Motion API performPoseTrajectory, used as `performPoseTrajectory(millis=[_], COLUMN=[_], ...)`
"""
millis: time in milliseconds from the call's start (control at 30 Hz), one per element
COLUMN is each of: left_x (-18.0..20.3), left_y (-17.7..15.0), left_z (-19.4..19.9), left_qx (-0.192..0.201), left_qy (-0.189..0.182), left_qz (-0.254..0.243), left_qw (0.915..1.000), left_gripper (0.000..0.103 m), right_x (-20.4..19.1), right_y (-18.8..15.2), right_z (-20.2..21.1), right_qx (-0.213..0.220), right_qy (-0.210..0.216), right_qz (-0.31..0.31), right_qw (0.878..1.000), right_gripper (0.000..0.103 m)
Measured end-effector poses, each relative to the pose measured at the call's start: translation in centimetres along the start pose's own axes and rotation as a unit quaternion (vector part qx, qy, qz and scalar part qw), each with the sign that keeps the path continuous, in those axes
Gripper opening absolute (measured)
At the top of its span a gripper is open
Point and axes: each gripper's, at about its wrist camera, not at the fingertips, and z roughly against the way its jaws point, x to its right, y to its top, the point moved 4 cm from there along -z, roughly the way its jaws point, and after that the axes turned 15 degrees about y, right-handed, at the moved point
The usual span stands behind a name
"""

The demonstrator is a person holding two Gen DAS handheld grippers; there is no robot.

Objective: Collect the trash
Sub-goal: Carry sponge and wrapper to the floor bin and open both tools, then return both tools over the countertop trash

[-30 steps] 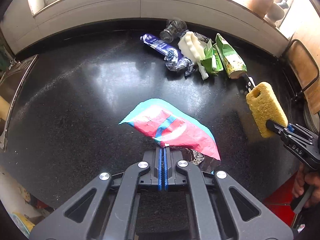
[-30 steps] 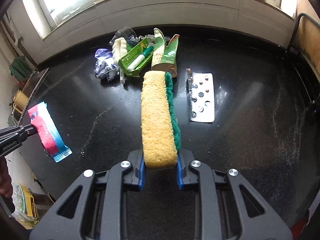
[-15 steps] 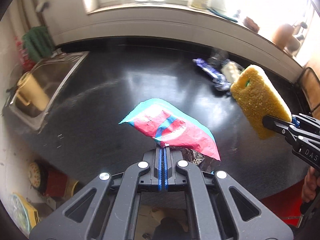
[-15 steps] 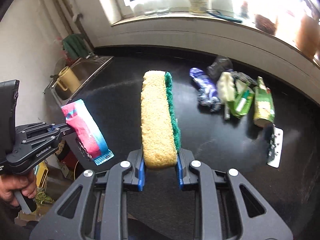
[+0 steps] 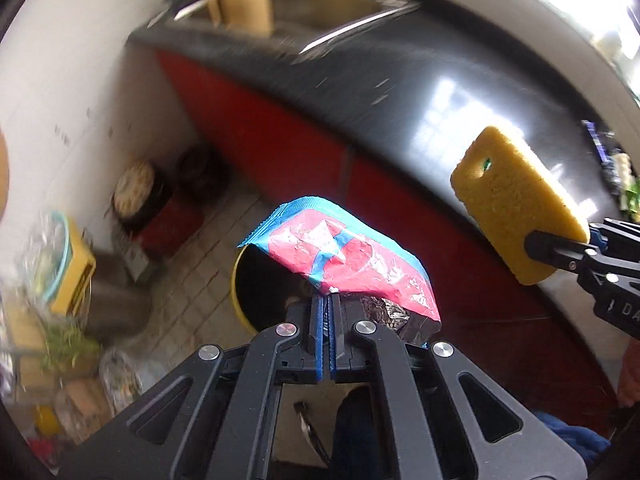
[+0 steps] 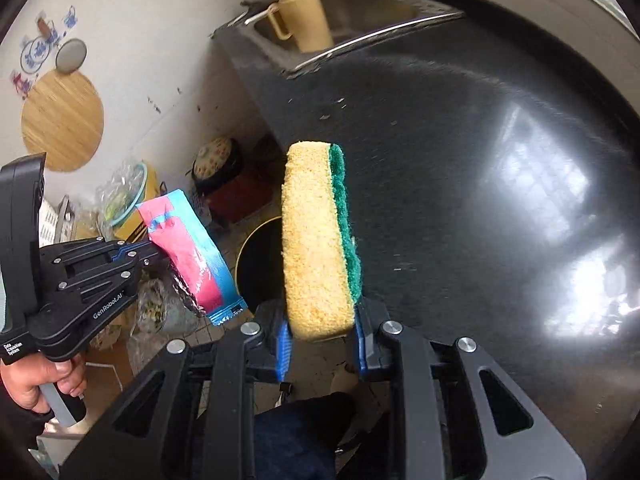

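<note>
My left gripper (image 5: pixel 326 300) is shut on a red and blue foil wrapper (image 5: pixel 344 256), held over a yellow-rimmed bin (image 5: pixel 256 284) on the floor. My right gripper (image 6: pixel 322 328) is shut on a yellow sponge with a green scouring side (image 6: pixel 316 240). In the right wrist view the wrapper (image 6: pixel 188 248) and left gripper (image 6: pixel 154 258) hang at the left, and the bin (image 6: pixel 256 264) shows between wrapper and sponge. The left wrist view has the sponge (image 5: pixel 520 204) and the right gripper (image 5: pixel 560 248) at the right, above the counter's edge.
The black countertop (image 6: pixel 480 140) fills the right side, with a steel sink (image 6: pixel 360 12) and a tan jug (image 6: pixel 304 20) at its far end. A red cabinet front (image 5: pixel 280 128) stands under the counter. Pots, bags and a yellow box (image 5: pixel 76 272) crowd the tiled floor by the wall.
Both grippers have swung left off the countertop with wrapper and sponge still gripped. They now point down at the floor, where the bin has come into view. The trash pile has left both views.
</note>
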Motion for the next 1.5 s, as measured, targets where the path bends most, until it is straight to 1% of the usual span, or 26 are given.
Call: performPoseTrajectory(millis=[100, 300, 433, 500, 567, 633, 667, 700, 733, 767, 800, 833, 867, 900, 967, 1000, 1067, 1100, 1133, 1200, 1233, 1300, 1367, 1400, 1433, 1500], left_x=[-2.0, -3.3, -2.9, -2.2, -2.3, -2.2, -2.2, -2.2, -2.3, -2.5, -2.7, -2.9, -3.0, -3.0, -3.0, -3.0, -2.8, -2.7, -2.5, -1.9, -1.6, -0.3, 1.8, 3.0, 4.9, 8.4], left_y=[-1.9, -3.8, -4.0, -3.6, -3.3, -3.1, -3.1, -3.1, -3.2, -3.2, -3.2, -3.1, -3.0, -3.0, -2.9, -2.8, -2.5, -2.3, -2.1, -1.3, -0.9, 0.1, 1.4, 2.0, 2.8, 3.9], left_z=[-4.6, -11.9, -14.2, -14.7, -15.4, -16.3, -16.8, -16.9, -16.9, -16.8, -16.6, -16.3, -16.0, -15.9, -15.5, -15.1, -13.8, -13.0, -11.9, -9.0, -7.6, -4.3, -0.9, 0.5, 2.3, 4.8], left_qx=[-0.042, -0.081, -0.086, -0.094, -0.096, -0.106, -0.11, -0.112, -0.111, -0.108, -0.101, -0.092, -0.084, -0.083, -0.084, -0.082, -0.069, -0.063, -0.055, -0.028, -0.014, 0.021, 0.055, 0.069, 0.086, 0.107], left_qy=[-0.002, -0.026, -0.023, -0.031, -0.035, -0.033, -0.031, -0.031, -0.031, -0.031, -0.032, -0.036, -0.043, -0.043, -0.037, -0.037, -0.036, -0.03, -0.025, -0.027, -0.026, -0.02, -0.024, -0.032, -0.044, -0.069], left_qz=[0.02, 0.041, 0.032, 0.032, 0.027, 0.014, 0.01, 0.009, 0.011, 0.014, 0.019, 0.026, 0.031, 0.03, 0.026, 0.025, 0.022, 0.018, 0.013, -0.001, -0.007, -0.026, -0.045, -0.054, -0.066, -0.092], left_qw=[0.9989, 0.9956, 0.9955, 0.9946, 0.9944, 0.9938, 0.9934, 0.9932, 0.9932, 0.9936, 0.9942, 0.9948, 0.9951, 0.9952, 0.9954, 0.9956, 0.9967, 0.9974, 0.9981, 0.9992, 0.9995, 0.9992, 0.9972, 0.9957, 0.9931, 0.9875], left_gripper=[0.001, 0.001, 0.001, 0.001, 0.002, 0.004, 0.007, 0.016, 0.034, 0.044, 0.058, 0.061, 0.063, 0.065, 0.067, 0.071, 0.081, 0.087, 0.09, 0.094, 0.095, 0.096, 0.096, 0.096, 0.096, 0.096], right_x=[-1.6, -2.1, -1.5, -1.3, -1.5, -1.6, -1.6, -1.6, -1.7, -1.7, -1.9, -1.9, -2.1, -2.4, -2.6, -2.8, -3.2, -3.5, -3.7, -3.8, -3.8, -3.3, -2.1, -1.2, -0.5, 2.3], right_y=[0.5, 1.1, 1.9, 2.5, 2.9, 3.1, 3.2, 3.3, 3.4, 3.5, 3.5, 3.5, 3.5, 3.6, 3.6, 3.6, 3.7, 3.8, 3.8, 3.9, 3.9, 3.7, 3.1, 2.5, 2.1, 0.3], right_z=[-5.0, -12.7, -16.0, -17.0, -17.8, -18.4, -18.7, -18.9, -19.0, -19.1, -19.1, -19.1, -19.0, -18.9, -18.0, -17.4, -15.8, -14.6, -13.1, -8.6, -6.3, -1.4, 3.2, 5.9, 7.7, 12.9], right_qx=[-0.034, -0.082, -0.102, -0.108, -0.11, -0.115, -0.118, -0.121, -0.123, -0.123, -0.123, -0.121, -0.12, -0.119, -0.112, -0.106, -0.092, -0.083, -0.071, -0.034, -0.014, 0.027, 0.067, 0.089, 0.105, 0.146], right_qy=[0.01, 0.015, 0.006, 0.001, -0.004, -0.012, -0.014, -0.014, -0.012, -0.013, -0.013, -0.014, -0.014, -0.013, -0.007, -0.008, -0.005, 0.0, 0.001, 0.007, 0.002, -0.02, -0.061, -0.078, -0.088, -0.139], right_qz=[0.006, 0.016, 0.016, 0.013, 0.015, 0.02, 0.02, 0.021, 0.02, 0.021, 0.023, 0.026, 0.029, 0.029, 0.033, 0.036, 0.038, 0.037, 0.037, 0.033, 0.032, 0.034, 0.027, 0.017, 0.008, -0.028], right_qw=[0.999, 0.996, 0.995, 0.994, 0.994, 0.993, 0.993, 0.992, 0.992, 0.992, 0.992, 0.992, 0.992, 0.992, 0.993, 0.994, 0.995, 0.996, 0.997, 0.999, 0.999, 0.999, 0.996, 0.993, 0.99, 0.979], right_gripper=[0.024, 0.025, 0.025, 0.025, 0.029, 0.036, 0.037, 0.041, 0.048, 0.052, 0.055, 0.058, 0.058, 0.059, 0.062, 0.07, 0.074, 0.079, 0.081, 0.084, 0.085, 0.089, 0.09, 0.09, 0.09, 0.09])
